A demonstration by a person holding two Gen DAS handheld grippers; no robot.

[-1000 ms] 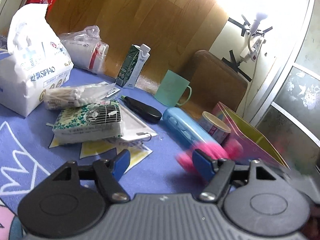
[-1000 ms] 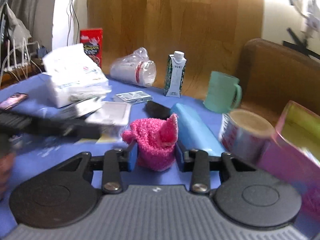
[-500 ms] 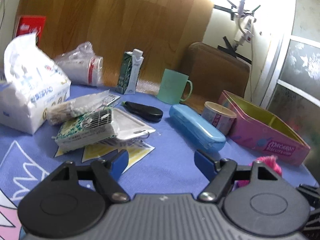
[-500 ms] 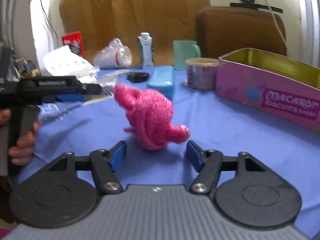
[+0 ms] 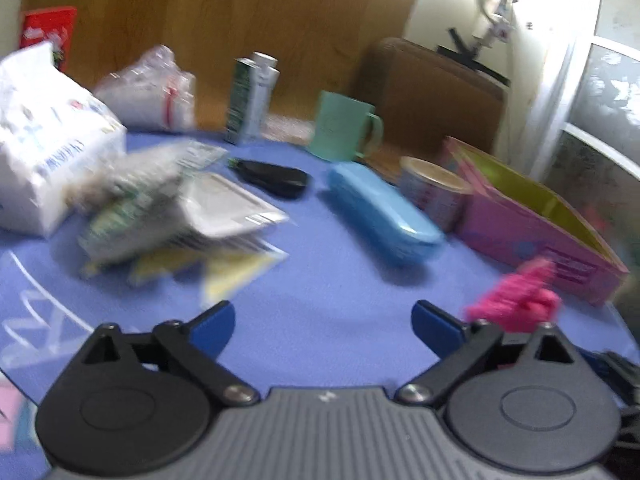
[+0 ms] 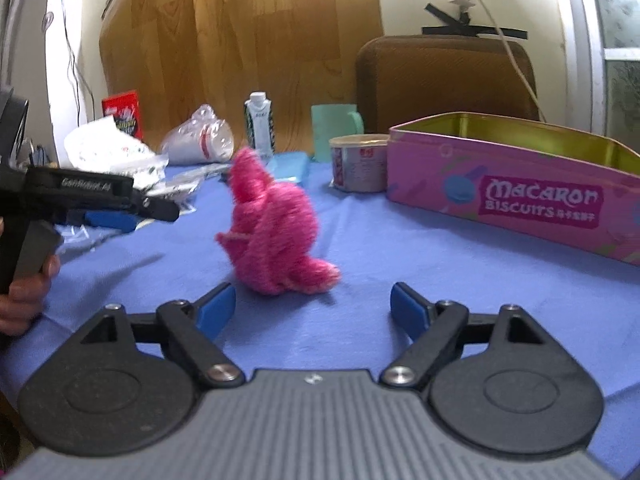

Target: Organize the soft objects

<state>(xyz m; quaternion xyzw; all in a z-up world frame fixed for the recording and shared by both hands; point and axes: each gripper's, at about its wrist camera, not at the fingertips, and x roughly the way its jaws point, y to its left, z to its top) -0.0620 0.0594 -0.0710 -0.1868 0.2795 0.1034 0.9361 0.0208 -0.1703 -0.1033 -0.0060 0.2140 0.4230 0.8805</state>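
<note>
Your right tongs (image 6: 312,306) are spreading wider, with the fuzzy pink sock (image 6: 276,236) lying bundled in a loose knot on the blue cloth-covered worktop (image 6: 460,300) just ahead of the blue pads, touching neither. Your left tongs (image 5: 322,322) are also opening, nothing between them but bare blue cloth. The right view is showing you what the left blurs: the glossy pink biscuit tin (image 6: 516,188), long, boxy and gold inside, standing open well to the right of the sock, and your left hand (image 6: 24,292) gripping the other tool's handle. The left view is giving you the smooth blue oblong case (image 5: 384,212), the mint mug (image 5: 344,128) and crinkly white tissue packs (image 5: 44,140).
</note>
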